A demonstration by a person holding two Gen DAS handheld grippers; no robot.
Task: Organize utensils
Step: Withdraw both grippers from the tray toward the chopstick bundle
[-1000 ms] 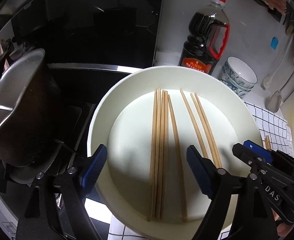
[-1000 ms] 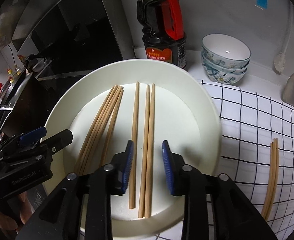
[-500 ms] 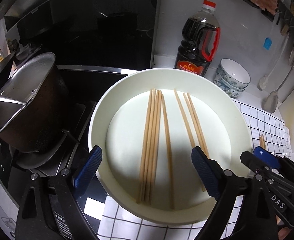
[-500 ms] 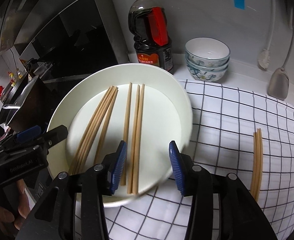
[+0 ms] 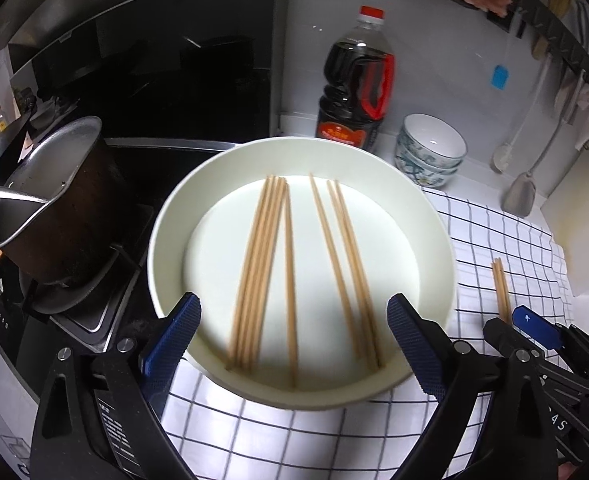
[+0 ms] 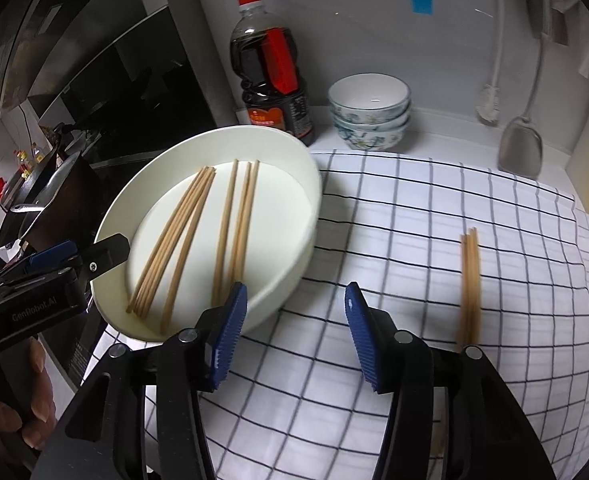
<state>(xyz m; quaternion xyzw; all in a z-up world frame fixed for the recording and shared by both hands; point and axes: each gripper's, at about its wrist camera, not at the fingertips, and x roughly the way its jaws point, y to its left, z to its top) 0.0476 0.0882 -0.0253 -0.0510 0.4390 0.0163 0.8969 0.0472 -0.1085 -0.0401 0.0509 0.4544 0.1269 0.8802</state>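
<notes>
"GenRobot.AI" on left gripper [image 6: 94, 258].

We find the counter [image 6: 434, 120] spread with a checked cloth [image 6: 414, 240]. On the cloth: a white dish [image 6: 294, 256] and a chopstick bundle [image 6: 470, 280], well apart. Stacked bowls [image 6: 368, 120] and a sauce bottle [image 6: 274, 88] stand behind.

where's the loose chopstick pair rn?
The loose chopstick pair lies on the checked cloth, right of the white dish in the right wrist view.
</notes>
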